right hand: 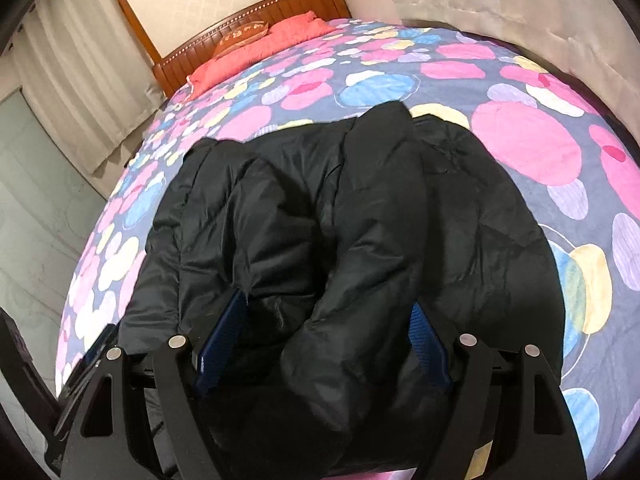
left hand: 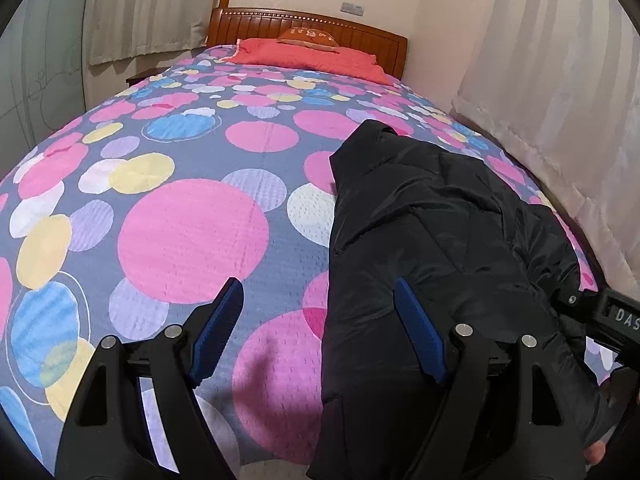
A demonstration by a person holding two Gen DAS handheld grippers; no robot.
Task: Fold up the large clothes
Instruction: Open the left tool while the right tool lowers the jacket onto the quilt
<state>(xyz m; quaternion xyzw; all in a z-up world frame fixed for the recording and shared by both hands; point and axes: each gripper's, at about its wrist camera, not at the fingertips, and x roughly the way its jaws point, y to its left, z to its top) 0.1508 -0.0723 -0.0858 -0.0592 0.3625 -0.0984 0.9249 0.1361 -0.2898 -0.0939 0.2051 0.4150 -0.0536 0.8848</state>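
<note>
A black padded jacket point(right hand: 360, 216) is laid lengthwise on the bed, along one side and near the foot edge, with its bulk already doubled into a long, puffy strip. The step in hand is judged to be a further fold of that strip. For this to be done well, the thick rolled edge should be taken deep between the pads, so that all layers are caught and not just the slippery shell; the lift should be kept low, and both ends carried over together so that the padding is not twisted.

The right gripper point(right hand: 326, 344) is spread wide around a fat roll of the jacket, a blue pad lying against each side; no pinch is made yet. The left gripper point(left hand: 320, 320) is likewise held wide open, over the jacket's side edge: one pad point(left hand: 420, 332) is seen against the black cloth and the other point(left hand: 218, 330) against the bare bedspread. Nothing is held by it.

The bed is covered by a grey bedspread point(left hand: 192, 240) printed with pink, blue, yellow and lilac circles, a soft surface on which a bulky fold may slump. Pale curtains point(left hand: 560, 92) are hung close along one side. At the head, a wooden headboard point(left hand: 256, 26) is seen, with a red pillow point(left hand: 308, 56) and a small orange cushion point(left hand: 308, 36) before it.
</note>
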